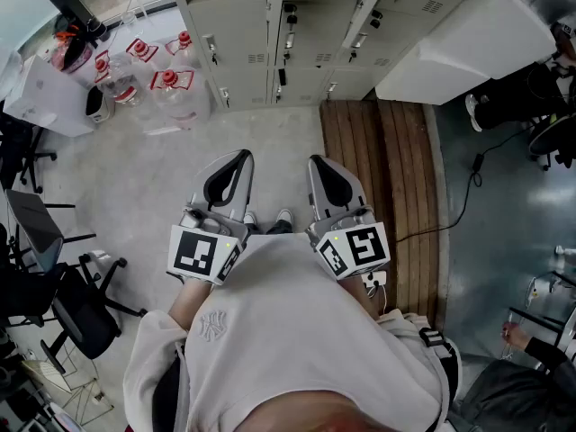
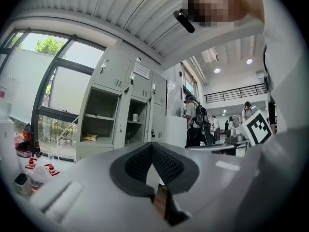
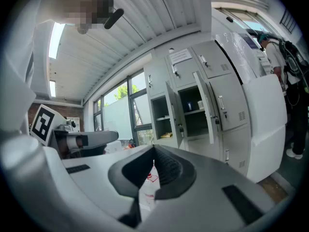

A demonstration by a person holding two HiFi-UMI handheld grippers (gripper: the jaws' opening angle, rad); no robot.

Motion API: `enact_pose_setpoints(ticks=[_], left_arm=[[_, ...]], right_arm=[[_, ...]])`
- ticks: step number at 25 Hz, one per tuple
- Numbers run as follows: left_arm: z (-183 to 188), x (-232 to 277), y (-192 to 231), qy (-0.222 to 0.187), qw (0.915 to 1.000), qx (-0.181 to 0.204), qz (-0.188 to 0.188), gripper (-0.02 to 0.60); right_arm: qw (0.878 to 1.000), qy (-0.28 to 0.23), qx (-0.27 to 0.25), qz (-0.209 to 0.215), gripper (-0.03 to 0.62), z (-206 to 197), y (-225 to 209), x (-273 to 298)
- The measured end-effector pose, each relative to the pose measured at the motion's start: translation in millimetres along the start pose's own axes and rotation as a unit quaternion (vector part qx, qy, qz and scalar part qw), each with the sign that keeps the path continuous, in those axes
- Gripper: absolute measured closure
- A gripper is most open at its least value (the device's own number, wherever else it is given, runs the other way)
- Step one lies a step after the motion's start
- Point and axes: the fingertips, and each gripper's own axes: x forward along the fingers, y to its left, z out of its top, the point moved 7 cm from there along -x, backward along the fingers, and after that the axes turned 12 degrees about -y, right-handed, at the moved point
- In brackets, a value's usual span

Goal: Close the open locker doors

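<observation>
Left gripper [image 1: 236, 162]: pads pinched together at the tips, nothing between them. Right gripper [image 1: 319, 164], just beside it: same again, closed on nothing. Both are held out from the person's waist, pointing forward.

Well ahead of both tips stand the lockers [image 1: 252, 48], pale grey metal with vent slots and small handles. Two doors stand swung out toward the grippers. One open door [image 1: 278, 16] is straight ahead of the gap between the two tools, and a second open door [image 1: 367, 12] is ahead and to the right of the right gripper. The left gripper view looks into the open compartments, which show bare shelves and a small cup [image 2: 135, 117] on one of them.

Now the room. Left of the left gripper are black office chairs [image 1: 63, 304]. Ahead and left of it, clear water bottles [image 1: 166, 84] with red caps stand below a big window [image 2: 48, 81]. Grey concrete floor [image 1: 153, 169] runs under that gripper. A strip of wooden planks [image 1: 378, 169] lies under and ahead of the right gripper, with a white cabinet [image 1: 468, 39] further ahead and right. A black cable [image 1: 463, 201] trails off to its right.
</observation>
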Motion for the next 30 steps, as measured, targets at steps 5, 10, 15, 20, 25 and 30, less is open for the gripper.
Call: enact_pose_setpoints(ticks=[5, 10, 15, 20, 25, 30], left_arm=[[0, 8, -3, 0.001, 1.0000, 0.001, 0.006, 0.584], [-4, 18, -7, 0.000, 0.9999, 0.004, 0.014, 0.585], [-12, 31, -13, -0.003, 0.9997, 0.006, 0.025, 0.584], [-23, 39, -12, 0.002, 0.9992, 0.000, 0.040, 0.584], [-19, 54, 7, -0.002, 0.9985, 0.005, 0.055, 0.584], [-10, 81, 41, -0.014, 0.9975, 0.019, 0.066, 0.584]], right_arm=[[1.000, -0.001, 0.001, 0.003, 0.582, 2, -10, 2], [1.000, -0.002, 0.004, 0.012, 0.582, 0, -22, 5], [0.999, -0.005, 0.014, 0.038, 0.582, -2, -37, 8], [0.996, -0.024, 0.037, 0.079, 0.580, -4, -47, 21], [0.994, -0.024, 0.039, 0.097, 0.580, -2, -53, 48], [0.993, -0.029, 0.033, 0.111, 0.580, -5, -72, 93]])
